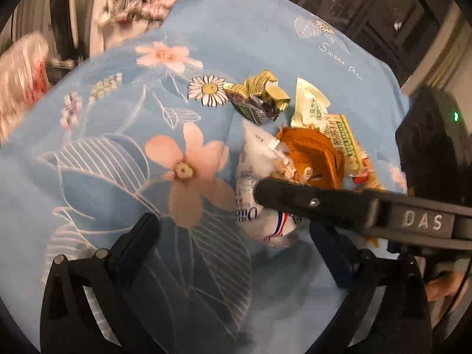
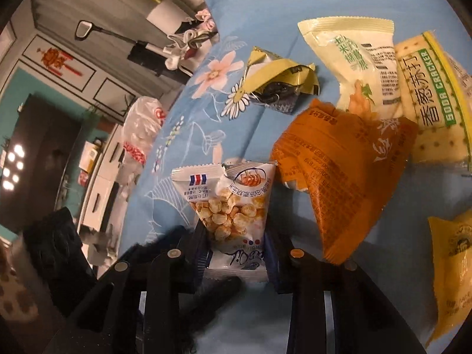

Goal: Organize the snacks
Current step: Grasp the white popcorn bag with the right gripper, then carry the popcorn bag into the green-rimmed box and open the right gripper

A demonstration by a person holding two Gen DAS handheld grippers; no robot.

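Right wrist view shows the right gripper point(image 2: 236, 253) pinching a white popcorn bag point(image 2: 233, 203) at lower centre, so picking up is under way. Left gripper point(image 1: 236, 236) hangs spread and empty over the blue bedsheet point(image 1: 118, 147); next, the bag likely needs lifting clear of the orange packet point(image 2: 339, 177) just beside it.

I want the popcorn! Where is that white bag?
In the right wrist view, the white popcorn bag sits between the right gripper, left of the orange packet.
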